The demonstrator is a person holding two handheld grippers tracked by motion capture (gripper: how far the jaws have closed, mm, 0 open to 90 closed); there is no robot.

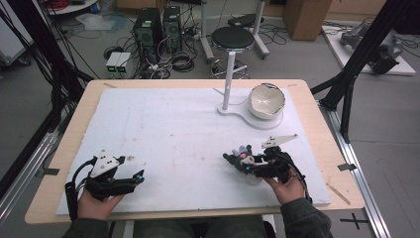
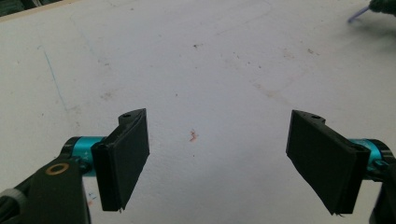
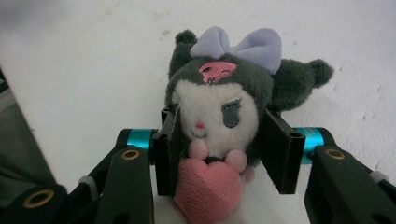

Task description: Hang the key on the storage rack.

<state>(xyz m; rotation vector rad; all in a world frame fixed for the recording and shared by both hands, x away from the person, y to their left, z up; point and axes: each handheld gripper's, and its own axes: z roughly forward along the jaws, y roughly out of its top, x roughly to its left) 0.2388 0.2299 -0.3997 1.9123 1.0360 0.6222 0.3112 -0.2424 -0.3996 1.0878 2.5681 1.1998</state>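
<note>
A small plush toy (image 1: 241,156) (image 3: 217,107), dark grey with a white face, a lilac bow and a pink heart, lies at the front right of the white mat (image 1: 173,124). My right gripper (image 1: 246,165) (image 3: 224,149) is shut on it, with the jaws pressing both sides of its head and body. At the front left, my left gripper (image 1: 139,176) (image 2: 224,163) rests low over bare mat, open wide, with nothing between its jaws.
A white bowl (image 1: 266,100) sits at the back right on the flat base (image 1: 247,116) of a white upright post (image 1: 227,74). The wooden table's edge (image 1: 341,163) runs just right of my right hand. A stool and computer cases stand beyond the table.
</note>
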